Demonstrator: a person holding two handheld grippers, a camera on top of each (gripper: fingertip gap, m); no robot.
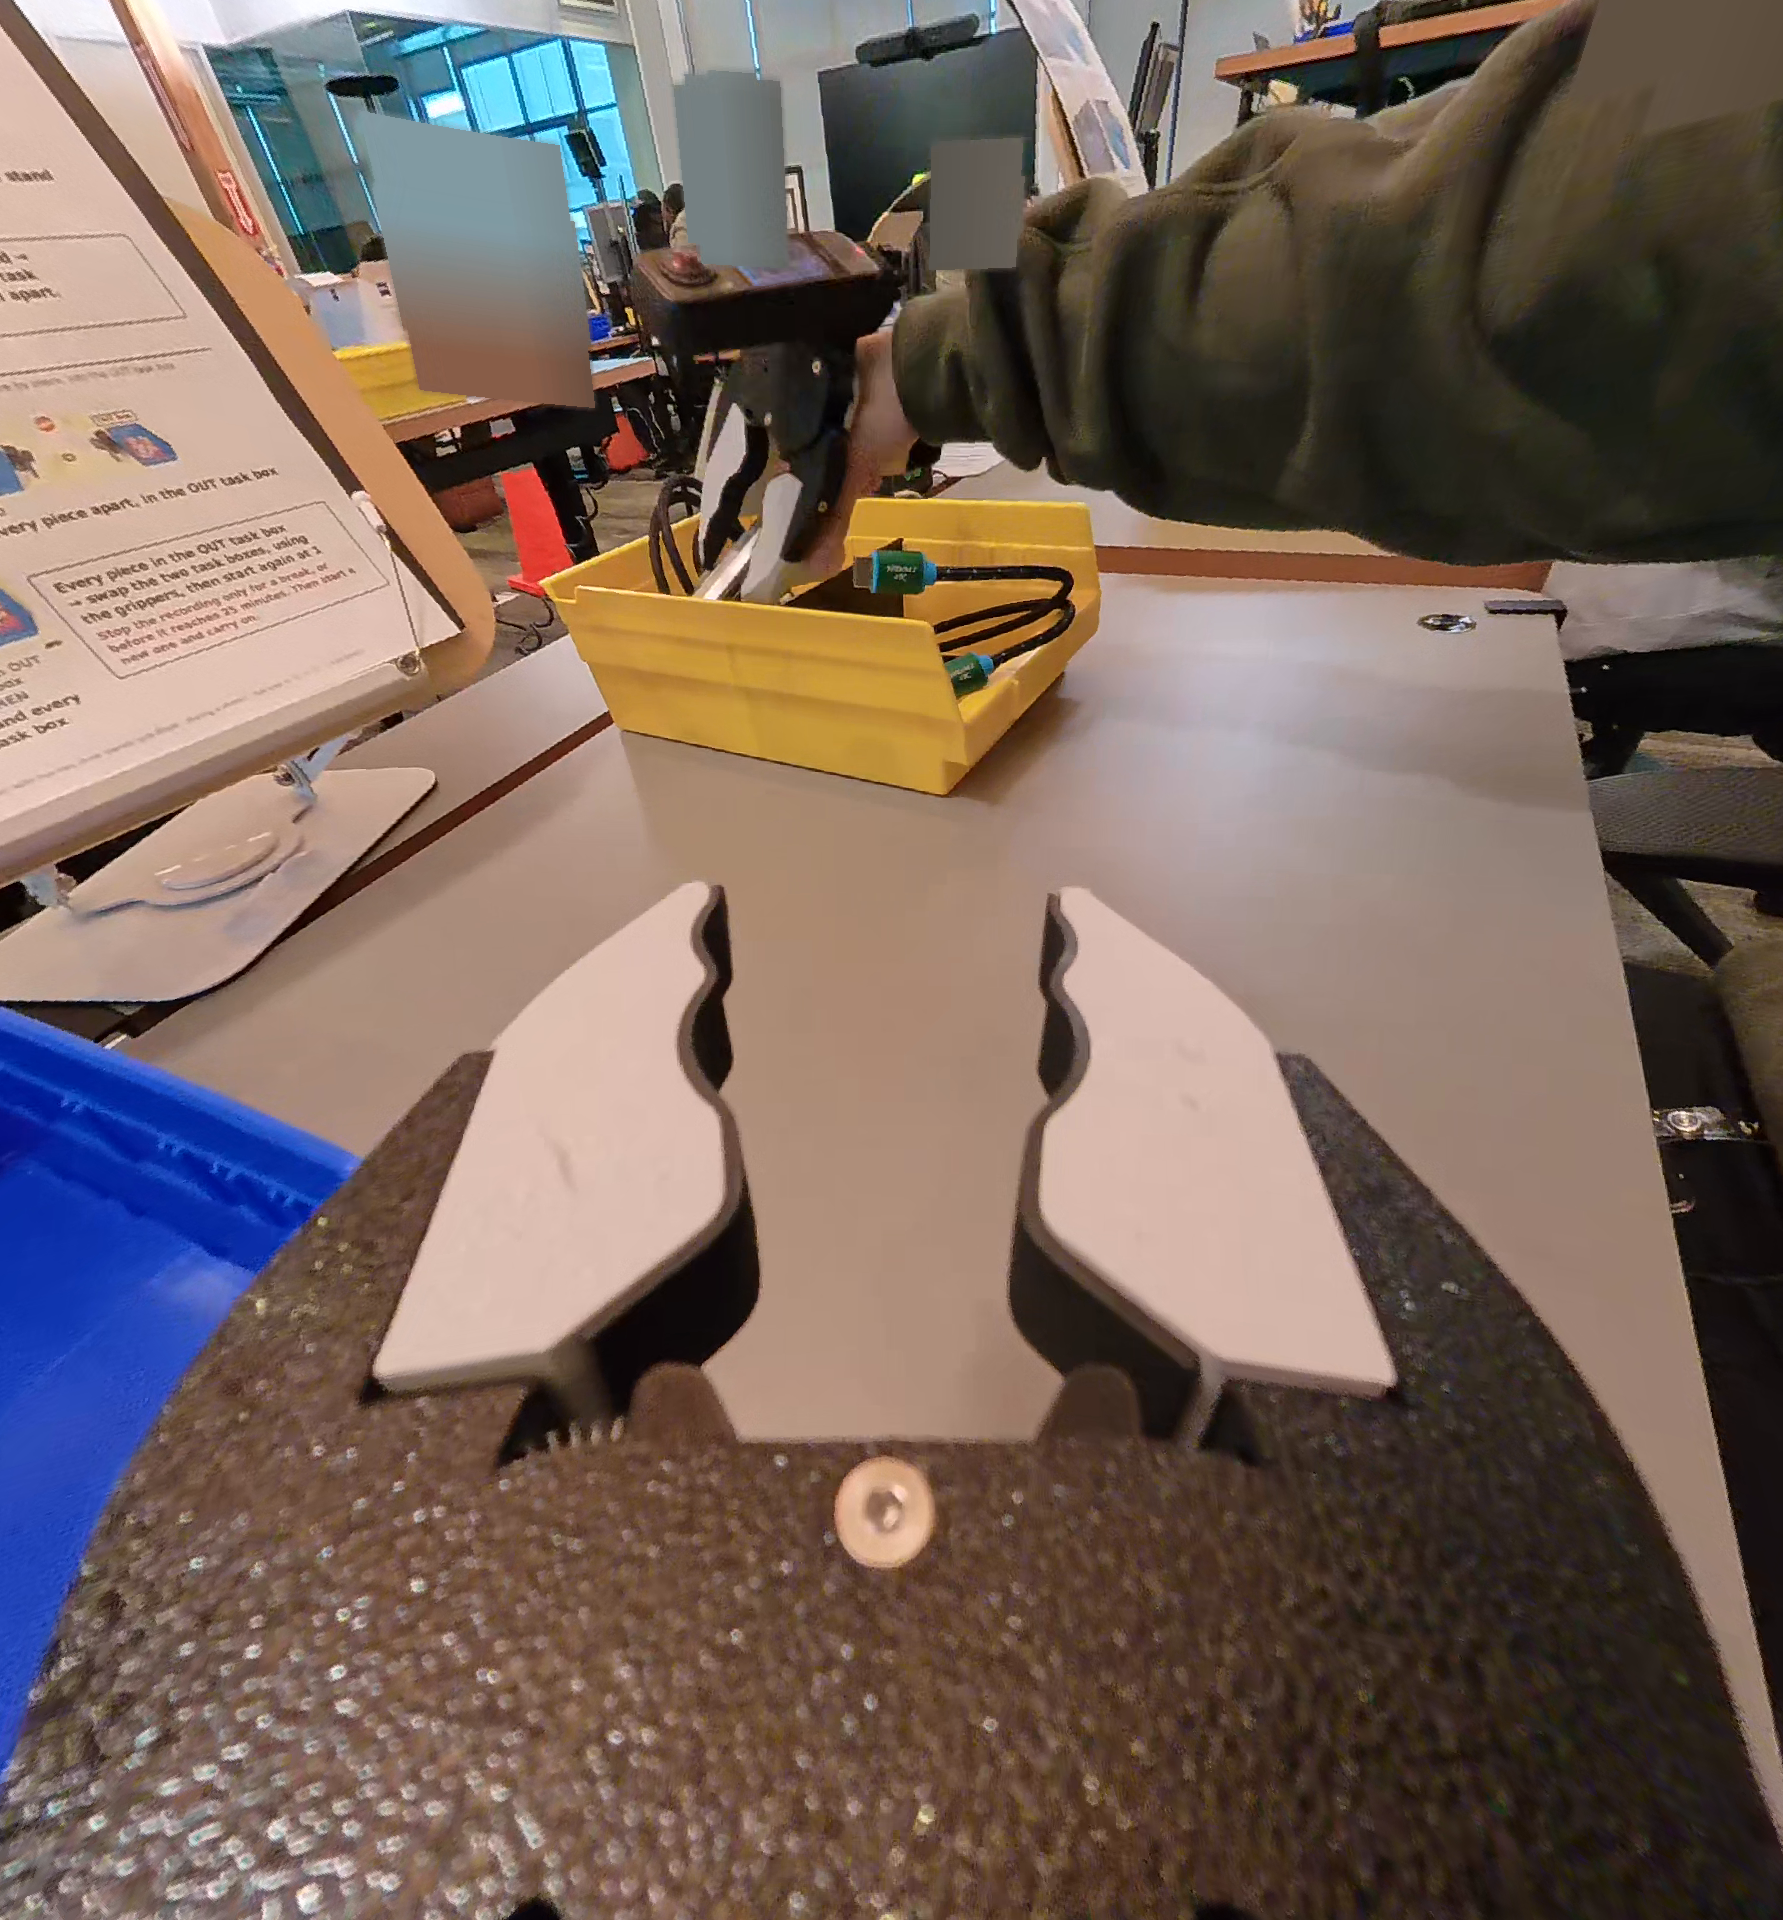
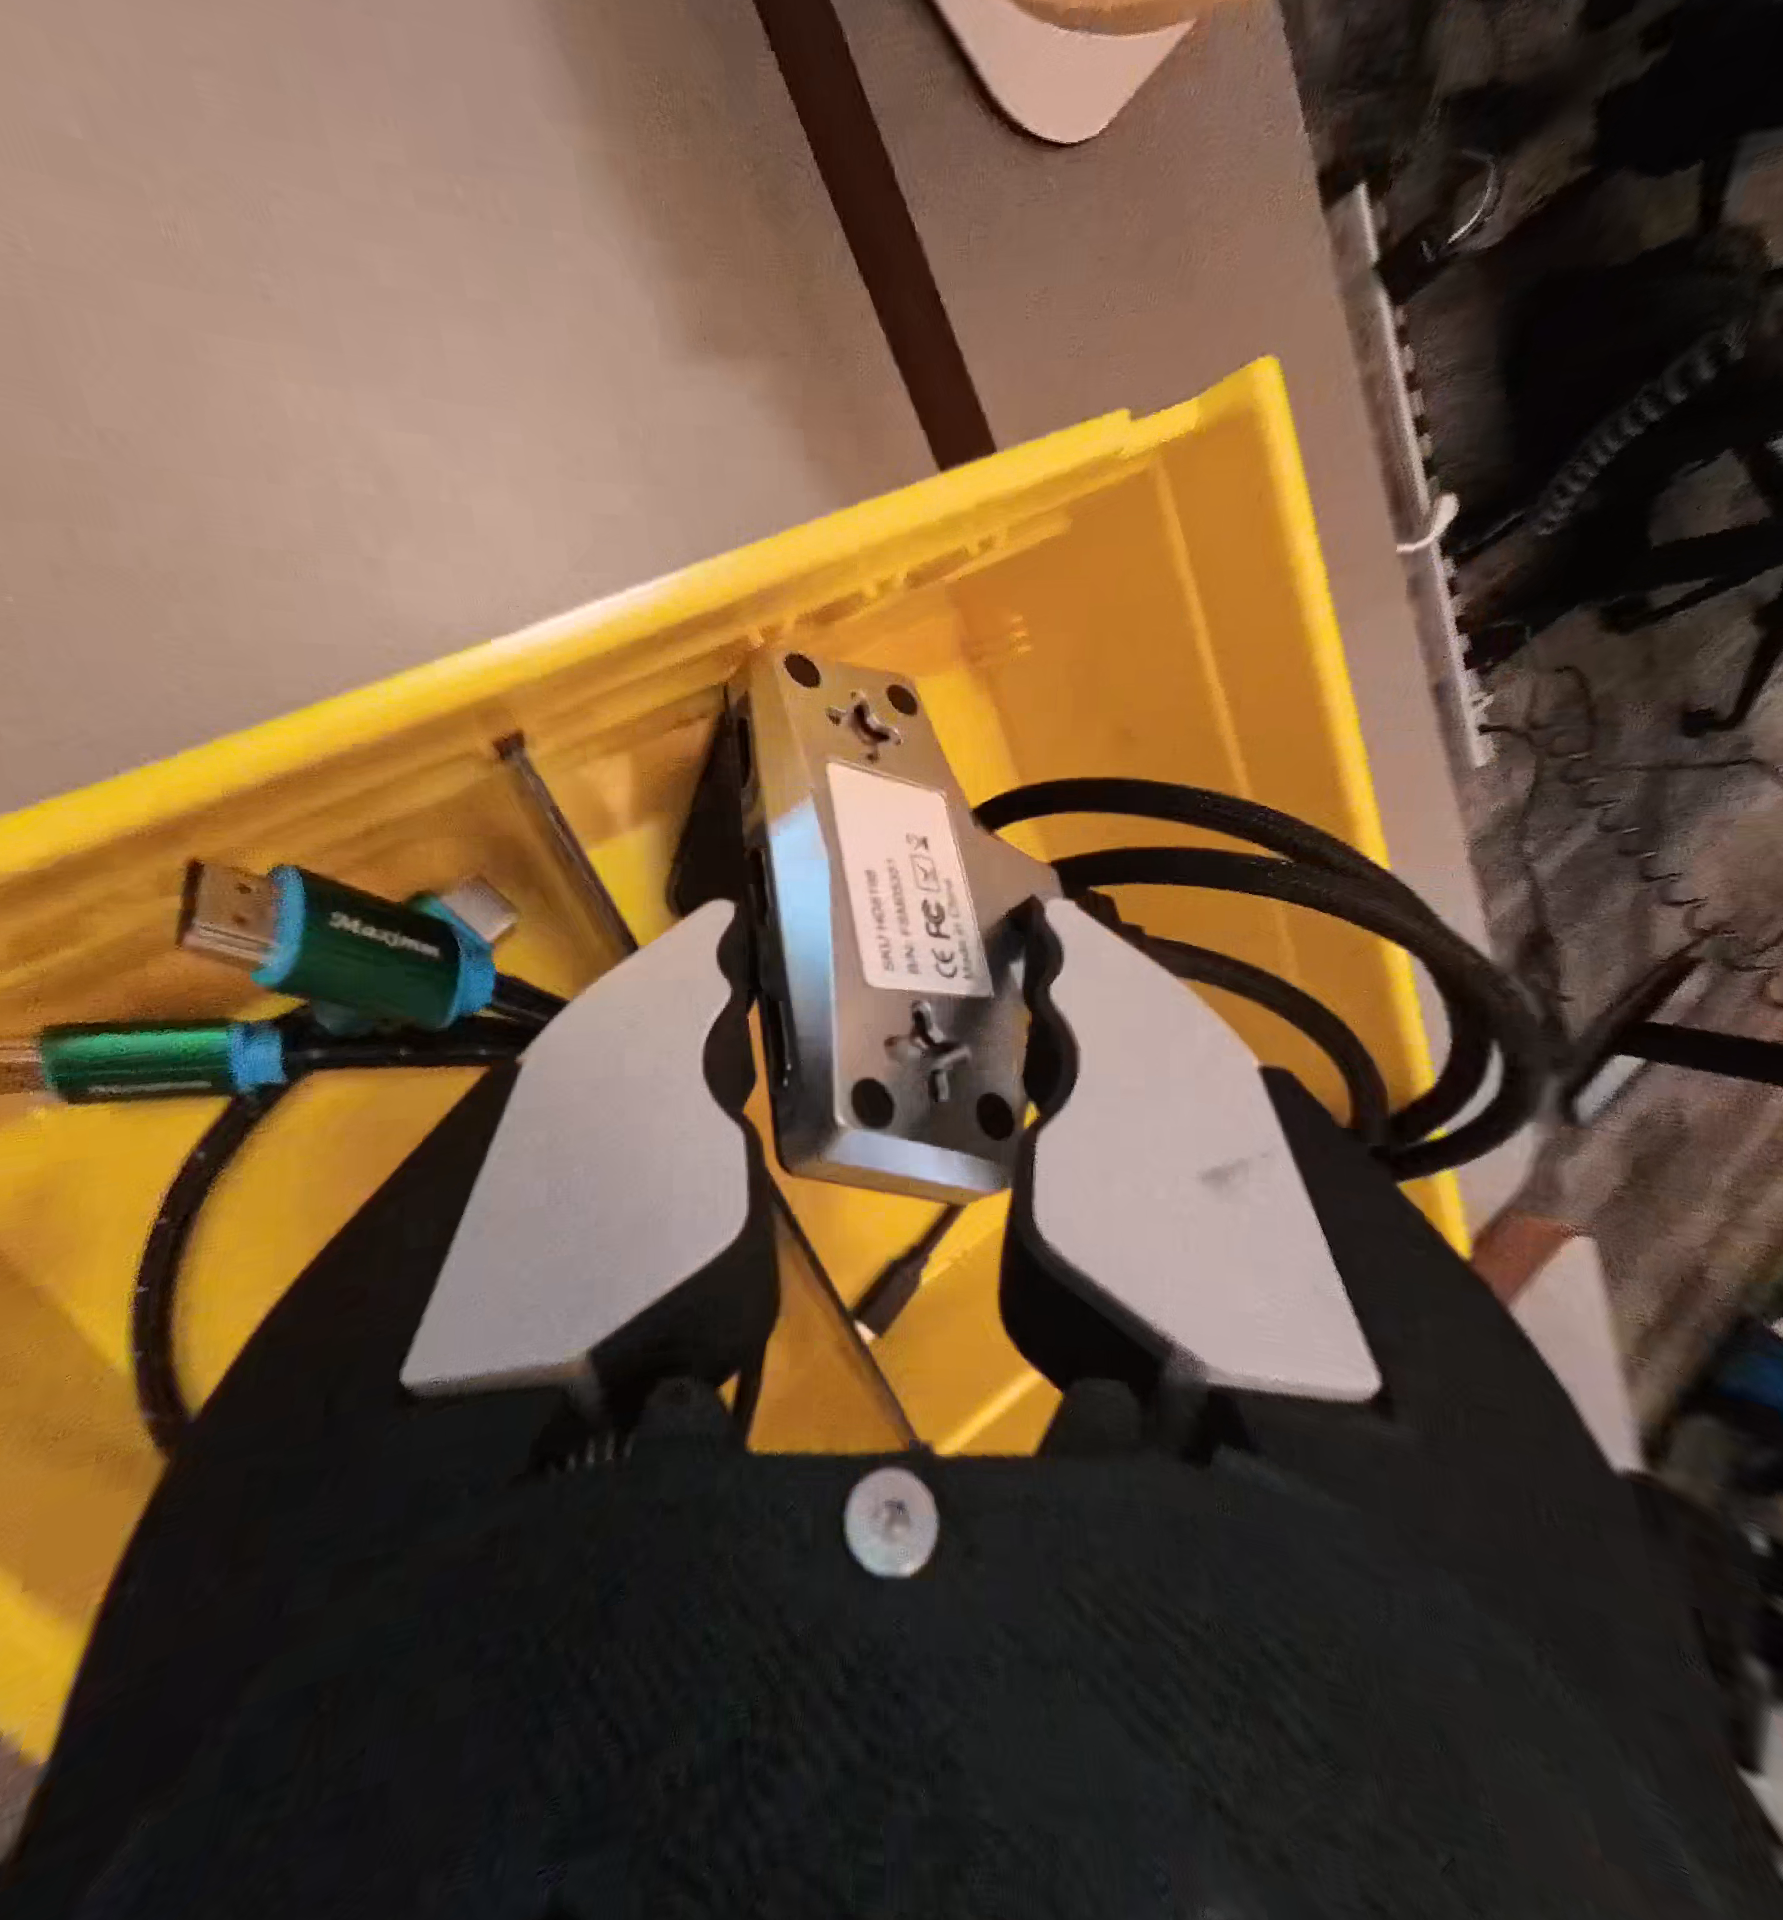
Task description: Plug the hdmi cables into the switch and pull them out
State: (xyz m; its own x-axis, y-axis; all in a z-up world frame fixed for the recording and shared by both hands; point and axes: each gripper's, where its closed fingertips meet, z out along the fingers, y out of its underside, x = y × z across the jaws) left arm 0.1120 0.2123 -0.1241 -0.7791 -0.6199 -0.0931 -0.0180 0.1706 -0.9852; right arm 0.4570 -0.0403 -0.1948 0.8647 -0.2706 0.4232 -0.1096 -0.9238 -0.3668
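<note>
Since the switch (image 2: 871,925) sits label-side up between your right gripper's (image 2: 882,1013) fingers (image 2: 606,1132), you've basically got it pinched by its long edges, tilted up over the yellow bin (image 2: 1313,623). My guess is that's to get it out where the ports are reachable. Both green-shelled HDMI plugs (image 2: 347,945) are loose in the bin, nothing plugged in. Your right arm reaches across in its green sleeve (image 1: 1386,343), gripper pointing steeply down. Left gripper (image 1: 882,987) is wide open and empty, low over the bare counter (image 1: 1230,831), beside the blue bin (image 1: 87,1195).
</note>
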